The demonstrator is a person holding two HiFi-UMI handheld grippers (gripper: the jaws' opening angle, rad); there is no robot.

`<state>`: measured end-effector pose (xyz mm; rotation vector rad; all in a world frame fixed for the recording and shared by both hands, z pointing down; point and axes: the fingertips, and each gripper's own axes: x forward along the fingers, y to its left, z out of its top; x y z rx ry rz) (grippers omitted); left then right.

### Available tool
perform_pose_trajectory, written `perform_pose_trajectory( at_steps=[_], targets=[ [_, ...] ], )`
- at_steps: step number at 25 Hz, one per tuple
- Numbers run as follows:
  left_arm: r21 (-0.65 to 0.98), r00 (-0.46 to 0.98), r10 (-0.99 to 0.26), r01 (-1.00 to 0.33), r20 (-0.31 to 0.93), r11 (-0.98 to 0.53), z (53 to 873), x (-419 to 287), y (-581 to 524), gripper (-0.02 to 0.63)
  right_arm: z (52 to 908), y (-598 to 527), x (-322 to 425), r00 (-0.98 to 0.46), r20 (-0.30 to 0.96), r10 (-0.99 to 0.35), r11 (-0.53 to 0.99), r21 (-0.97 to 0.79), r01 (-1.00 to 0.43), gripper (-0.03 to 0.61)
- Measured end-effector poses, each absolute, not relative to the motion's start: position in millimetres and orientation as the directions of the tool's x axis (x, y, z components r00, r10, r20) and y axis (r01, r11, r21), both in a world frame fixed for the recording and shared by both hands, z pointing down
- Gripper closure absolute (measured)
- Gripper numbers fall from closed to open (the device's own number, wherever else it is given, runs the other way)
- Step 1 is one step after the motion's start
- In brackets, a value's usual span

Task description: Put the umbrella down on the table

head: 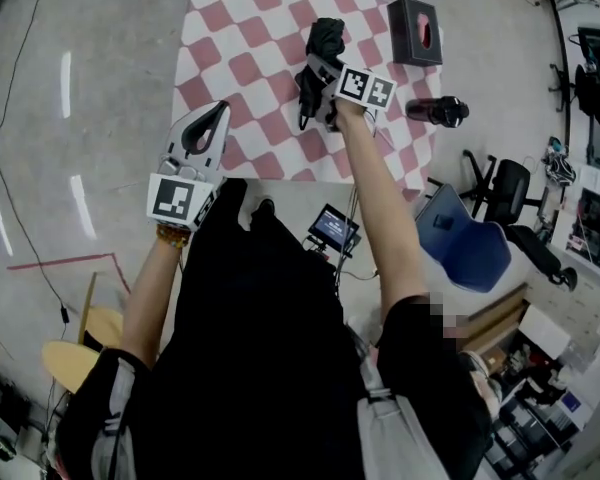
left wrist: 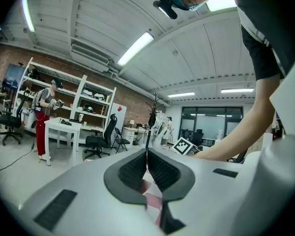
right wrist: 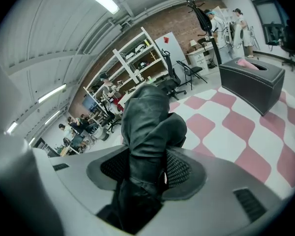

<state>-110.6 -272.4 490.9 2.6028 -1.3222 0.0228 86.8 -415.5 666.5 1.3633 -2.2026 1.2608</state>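
black umbrella (right wrist: pixel 147 122) in right gripper (right wrist: pixel 147 167)

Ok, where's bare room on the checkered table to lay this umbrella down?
The table's left half, from its left edge to the umbrella in the right gripper, is bare. The right side is crowded: tissue box at the back, bottle nearer.

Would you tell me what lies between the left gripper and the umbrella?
Nothing but bare checked tablecloth lies between the left gripper and the umbrella; the head view shows this stretch.
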Motion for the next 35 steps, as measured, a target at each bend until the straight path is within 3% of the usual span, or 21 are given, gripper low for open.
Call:
perform_pose_trajectory(
  at_steps=[14,35],
  targets=[
    [0.201,0.566,-0.814,-0.819,0.132,-0.537,501.5,-137.1,-288.3,0.597,728.6,-442.5,97.4,-0.436,0.698,-0.568,0.047,-0.501,-0.864,0.367],
    [0.191,0.569,-0.810,-0.819,0.141,-0.542,505.0,-130.5,-286.3,0.597,748.0,-443.2,108.3,-0.367,0.768,-0.524,0.008,-0.427,-0.904,0.345]
  ],
)
